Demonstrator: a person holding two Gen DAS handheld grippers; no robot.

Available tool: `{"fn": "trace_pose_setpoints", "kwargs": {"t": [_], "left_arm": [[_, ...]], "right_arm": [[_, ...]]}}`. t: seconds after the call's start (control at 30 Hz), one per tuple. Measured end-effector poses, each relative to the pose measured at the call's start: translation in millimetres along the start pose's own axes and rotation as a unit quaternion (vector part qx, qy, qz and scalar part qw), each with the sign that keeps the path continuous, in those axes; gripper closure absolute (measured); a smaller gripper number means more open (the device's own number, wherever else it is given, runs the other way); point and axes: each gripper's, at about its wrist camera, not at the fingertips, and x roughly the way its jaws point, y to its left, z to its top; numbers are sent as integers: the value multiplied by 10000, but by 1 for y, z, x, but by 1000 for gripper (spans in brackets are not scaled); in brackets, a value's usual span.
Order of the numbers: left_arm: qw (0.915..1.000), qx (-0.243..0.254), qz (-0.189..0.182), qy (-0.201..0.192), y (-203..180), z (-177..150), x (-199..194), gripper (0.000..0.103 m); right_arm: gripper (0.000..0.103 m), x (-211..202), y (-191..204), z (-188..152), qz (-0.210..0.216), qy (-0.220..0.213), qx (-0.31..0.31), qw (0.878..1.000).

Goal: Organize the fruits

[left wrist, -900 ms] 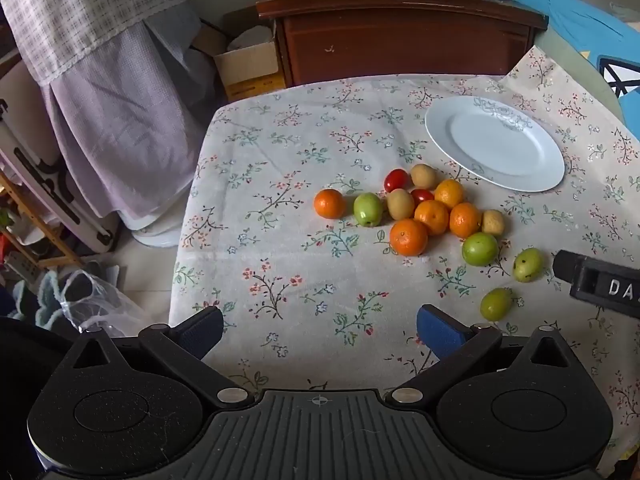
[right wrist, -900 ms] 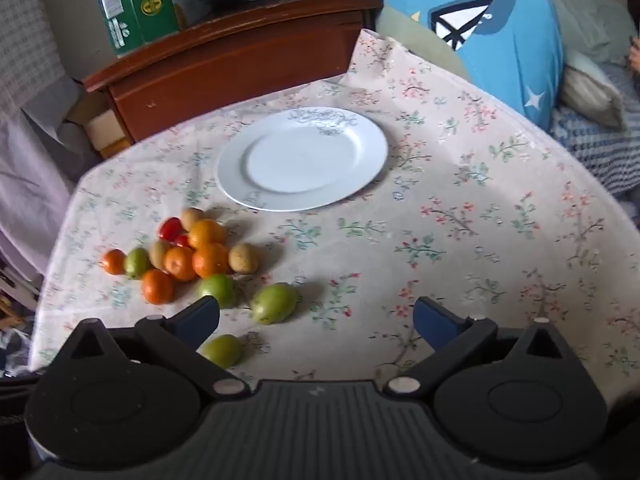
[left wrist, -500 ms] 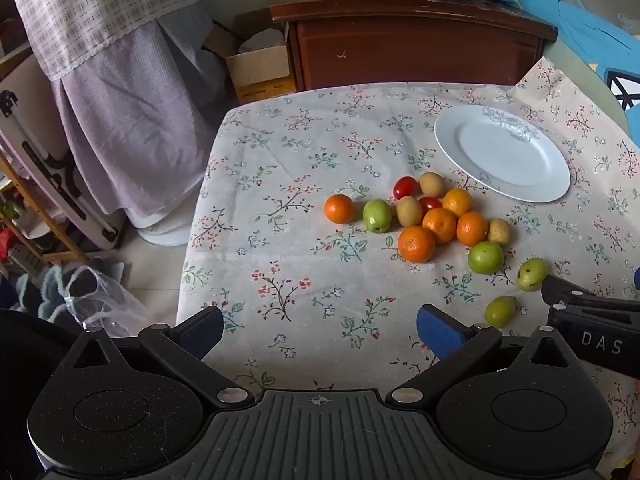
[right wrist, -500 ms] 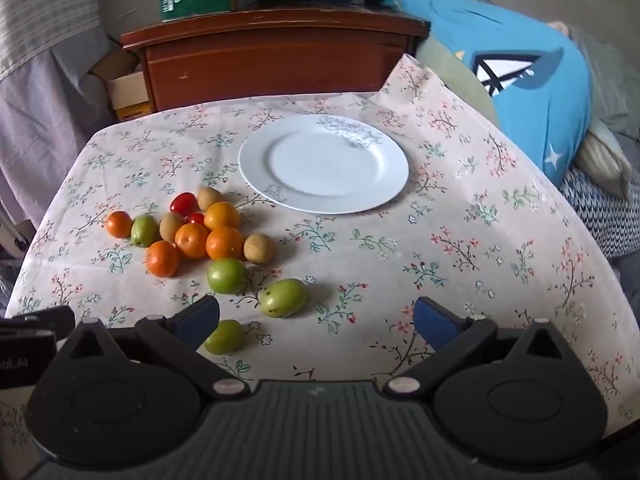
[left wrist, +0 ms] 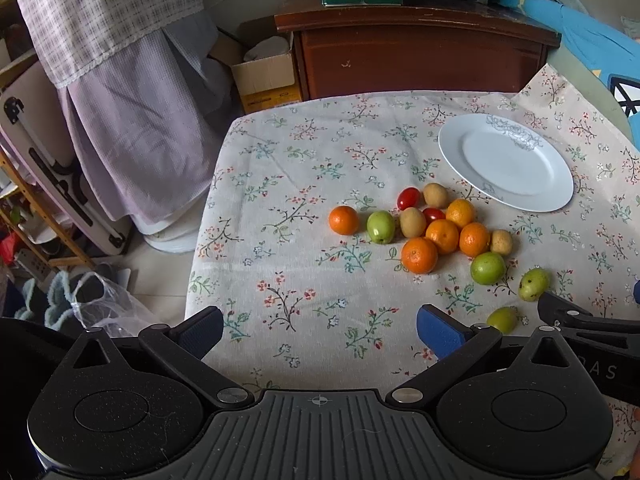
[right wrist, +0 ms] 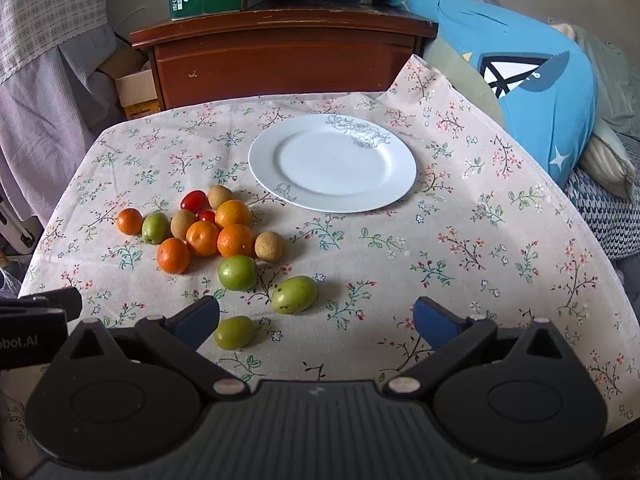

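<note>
We tip our left gripper and right gripper down at the flowery-clothed desk, fingers spread wide, holding nothing.

Left tool and right tool gape wide, seemingly empty.

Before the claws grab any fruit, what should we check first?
1. Plate has nothing on it: ok.
2. Left claw open, nothing between its fingers: ok.
3. Right claw open, nothing between its fingers: ok.
4. Nearest green fruit lies apart from the others, easy to reach: ok.
5. Oranges sit apart: not ok, several touch, so neighbours may roll.
6. How firm the fruit is: cannot tell.
</note>
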Motion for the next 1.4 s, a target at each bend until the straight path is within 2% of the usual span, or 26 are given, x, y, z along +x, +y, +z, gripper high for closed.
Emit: {"fn": "trace_pose_setpoints", "kwargs": {"t": [0.43,0.67,0.9,1.03,1.17,1.4], "left_arm": [[9999,81,-95,-12,-1,5,5,0],[9997,14,-170,149,2,11,11,0],[9989,-93,-273,376,10,19,21,0],[9990,-77,-140,411,12,26,31,0],[9988,-67,-111,470,10,30,41,0],[9984,-91,-16,561,11,25,56,0]], "right_arm": [[1,7,0,0,19,205,234,9995],[1,9,2,1,30,188,245,9995],[1,23,1,13,423,820,182,9956],[1,34,1,20,703,1153,-130,9908],[1,39,0,25,593,1126,-348,9913],[1,49,-11,23,595,1186,166,9910]]}}
